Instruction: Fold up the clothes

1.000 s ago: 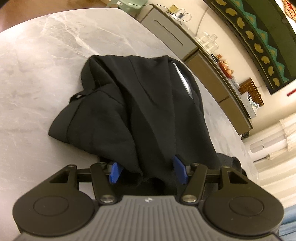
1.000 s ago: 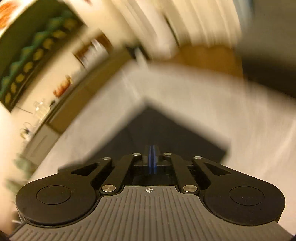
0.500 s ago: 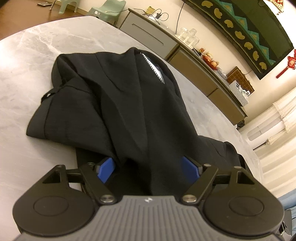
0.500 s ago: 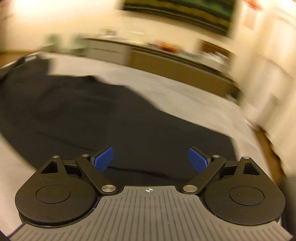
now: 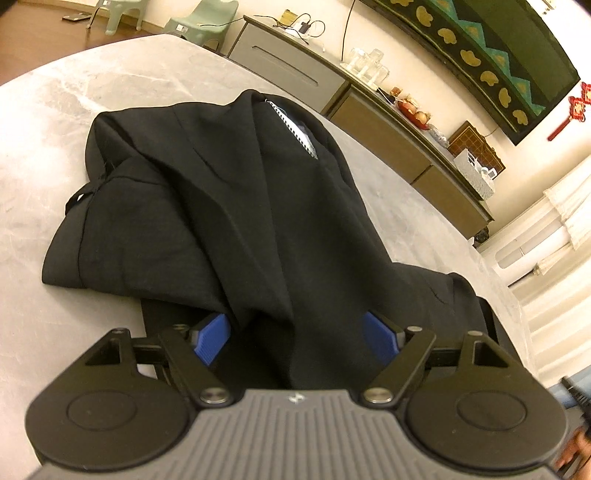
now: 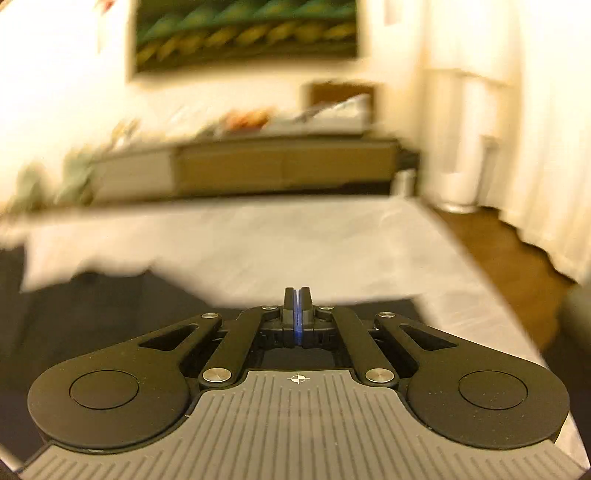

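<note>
A black garment (image 5: 221, 206) with a silver zipper (image 5: 295, 129) lies bunched on the pale marble table (image 5: 55, 129). Its near part rises in a fold up between the blue pads of my left gripper (image 5: 295, 332). That gripper stands open and wide, and its pads do not clamp the cloth. The right wrist view is blurred. My right gripper (image 6: 296, 295) is shut, pad against pad, with nothing seen between them. It hovers over the near edge of the dark garment (image 6: 92, 314), with the table (image 6: 295, 240) beyond it.
A long low sideboard (image 5: 369, 122) with jars and small items runs along the far wall beyond the table; it also shows blurred as the sideboard (image 6: 284, 166). Green plastic chairs (image 5: 199, 18) stand at the far left. Wooden floor and curtains lie past the table's right edge.
My left gripper's jaws have widened around the cloth fold and the hand has drawn back a little. My right gripper opened wide, then snapped shut, rolling and rising away from the garment.
</note>
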The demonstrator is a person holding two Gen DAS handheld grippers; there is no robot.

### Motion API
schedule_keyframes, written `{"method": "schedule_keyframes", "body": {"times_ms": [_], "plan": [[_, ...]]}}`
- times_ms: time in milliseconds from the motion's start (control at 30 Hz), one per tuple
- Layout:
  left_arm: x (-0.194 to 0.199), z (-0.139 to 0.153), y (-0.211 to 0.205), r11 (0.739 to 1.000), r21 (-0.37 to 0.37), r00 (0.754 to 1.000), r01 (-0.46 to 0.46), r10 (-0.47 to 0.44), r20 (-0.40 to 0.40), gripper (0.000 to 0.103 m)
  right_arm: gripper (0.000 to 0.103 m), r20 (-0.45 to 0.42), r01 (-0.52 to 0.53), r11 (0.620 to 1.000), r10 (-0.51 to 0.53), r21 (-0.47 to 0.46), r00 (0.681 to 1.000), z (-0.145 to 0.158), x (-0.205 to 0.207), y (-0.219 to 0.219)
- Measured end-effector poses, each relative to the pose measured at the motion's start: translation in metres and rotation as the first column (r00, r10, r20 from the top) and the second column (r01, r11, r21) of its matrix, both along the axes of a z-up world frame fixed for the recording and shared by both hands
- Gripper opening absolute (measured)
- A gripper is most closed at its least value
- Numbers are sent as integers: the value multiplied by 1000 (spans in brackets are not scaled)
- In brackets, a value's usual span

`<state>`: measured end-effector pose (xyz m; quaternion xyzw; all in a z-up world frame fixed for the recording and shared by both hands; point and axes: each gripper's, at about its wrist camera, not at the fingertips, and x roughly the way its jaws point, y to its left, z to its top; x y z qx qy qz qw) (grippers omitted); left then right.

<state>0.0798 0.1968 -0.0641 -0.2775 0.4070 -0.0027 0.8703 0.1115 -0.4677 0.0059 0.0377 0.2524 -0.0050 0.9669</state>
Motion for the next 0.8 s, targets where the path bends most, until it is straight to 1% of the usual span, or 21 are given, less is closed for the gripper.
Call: {"method": "schedule_keyframes", "body": {"times_ms": [33,100,133,167,200,233,267,300,333,400,433,467,533,567,600,633,667,700,733,767,800], "plan": [[1,0,0,1000,-1,1000,0,0,-3,80,9,3,-52,999,52,9,999,-2,-3,3],[2,1,-1,1000,-3,1000,-6,6,-2,80,40,-43,-221,974,219,-55,975,-15,-12,39],[2,1,-2,1000,-4,1000,-9,9,-2,80,63,-77,-312,942,304,-125,950,-27,-19,63],[3,2,-3,1000,-4,1000,-10,10,0,80,66,-116,-400,897,384,-191,916,-39,-26,88],[4,4,-5,1000,-1,1000,-10,10,2,80,66,-167,-465,853,435,-237,885,-50,-31,108],[4,4,-7,1000,2,1000,-8,8,3,80,63,-209,-485,837,442,-254,872,-57,-32,115],[5,4,-9,1000,6,1000,-6,6,3,81,59,-229,-481,837,431,-261,873,-61,-30,116],[6,4,-10,1000,10,1000,-3,3,0,81,60,-248,-478,837,419,-267,873,-65,-28,116],[7,3,-11,1000,13,1000,-2,2,-6,81,55,-267,-474,837,407,-273,873,-68,-26,116],[8,1,-10,1000,16,1000,-5,5,-17,81,7,-295,-447,855,370,-264,881,-67,-19,112],[8,0,-9,1000,17,1000,-9,9,-21,81,0,-297,-424,865,345,-267,890,-65,-18,111],[8,0,-8,1000,17,1000,-12,13,-24,81,0,-290,-395,878,317,-270,903,-60,-16,106],[7,0,-7,1000,20,1000,-14,14,-22,81,0,-220,-273,926,218,-262,951,-45,-9,85],[7,1,-6,1000,23,1000,-11,12,-19,81,0,-162,-168,955,130,-246,978,-34,-1,66],[6,2,-6,1000,26,1000,-8,8,-15,81,0,-99,-39,978,18,-206,995,-24,1,44],[6,2,-7,999,32,1000,-4,4,-13,81,0,-48,85,985,-93,-148,995,-18,0,21],[6,2,-7,999,34,1000,-2,2,-14,81,7,-4,205,975,-206,-83,979,-12,0,-2],[6,2,-7,999,36,1000,1,0,-17,81,21,27,301,954,-301,3,953,-11,-2,-25],[7,1,-8,999,37,1000,3,-2,-19,81,55,32,338,935,-342,104,939,-16,-6,-42],[6,1,-8,999,40,1000,5,-5,-21,81,81,18,337,921,-347,197,938,-22,-10,-56],[6,0,-10,999,45,1000,9,-8,-22,81,84,-11,337,902,-347,269,938,-28,-14,-67]]}}
